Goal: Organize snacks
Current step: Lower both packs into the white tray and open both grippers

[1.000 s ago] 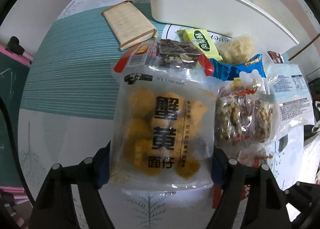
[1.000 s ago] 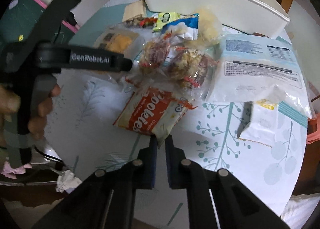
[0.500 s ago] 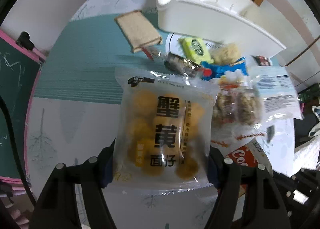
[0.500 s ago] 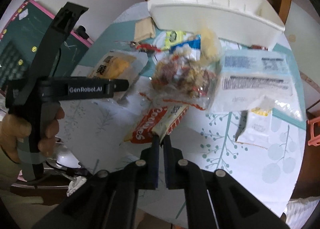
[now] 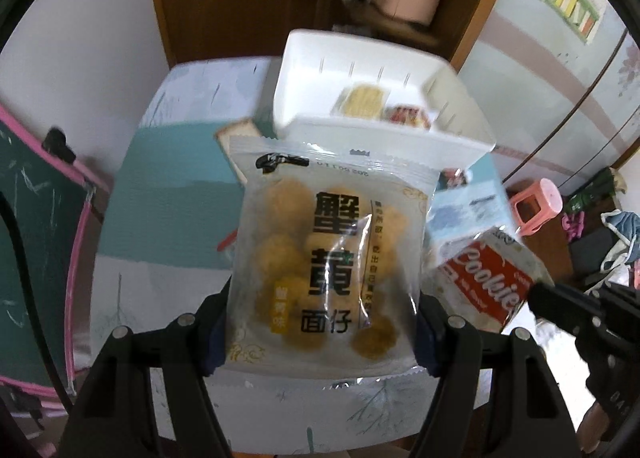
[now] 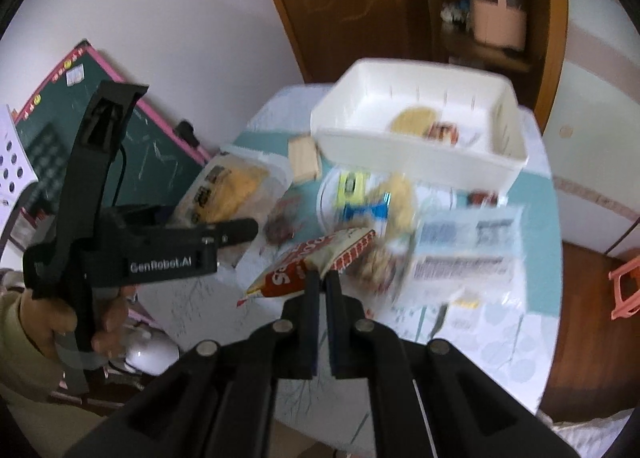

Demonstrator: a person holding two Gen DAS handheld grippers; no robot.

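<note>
My left gripper [image 5: 320, 332] is shut on a clear bag of yellow crab-roe snack balls [image 5: 328, 262] and holds it up above the table. It also shows in the right wrist view [image 6: 228, 194]. My right gripper [image 6: 323, 286] is shut on the corner of a red and white cookie packet [image 6: 316, 262], lifted off the table; that packet shows in the left wrist view [image 5: 484, 282] too. The white bin [image 6: 416, 154] stands at the far end of the table and holds two snacks [image 6: 424, 124].
Several loose snack packets [image 6: 368, 202] lie in a heap in front of the bin, with a large pale blue bag [image 6: 468, 250] to the right. A beige packet [image 6: 305, 157] lies left of the bin. A green chalkboard [image 5: 24, 242] leans at the table's left.
Both grippers have risen well above the table with their packets. The bin's inside has come into view. The cookie packet has left the tabletop.
</note>
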